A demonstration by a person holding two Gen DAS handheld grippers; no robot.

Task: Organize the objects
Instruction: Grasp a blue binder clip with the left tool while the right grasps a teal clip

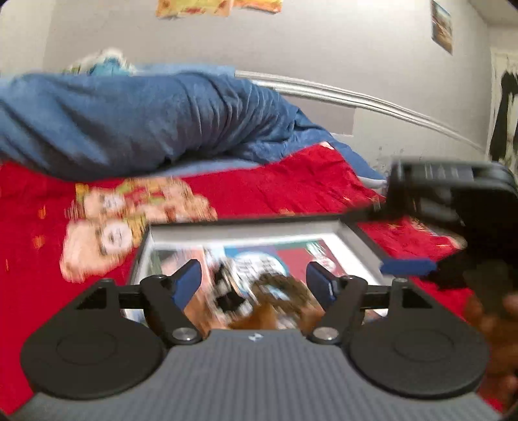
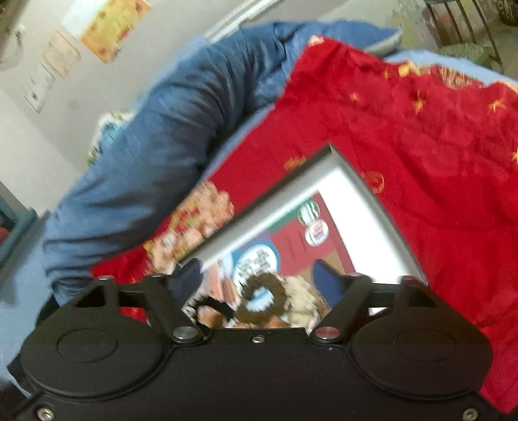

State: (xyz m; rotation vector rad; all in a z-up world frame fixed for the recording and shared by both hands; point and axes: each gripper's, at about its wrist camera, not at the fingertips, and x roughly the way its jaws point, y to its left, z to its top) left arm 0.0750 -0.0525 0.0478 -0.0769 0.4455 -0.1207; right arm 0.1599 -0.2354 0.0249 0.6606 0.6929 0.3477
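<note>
Red bedspread (image 1: 291, 181), grey wall (image 1: 323, 39).

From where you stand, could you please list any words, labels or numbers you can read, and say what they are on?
No text can be read in either view.
Framed picture: a blue bubble and round badges carry print, too blurred to read.
Red blanket: gold marks, blurred.
Wall posters: print blurred and cut off.
Left gripper body: a small pale mark, not legible.
</note>
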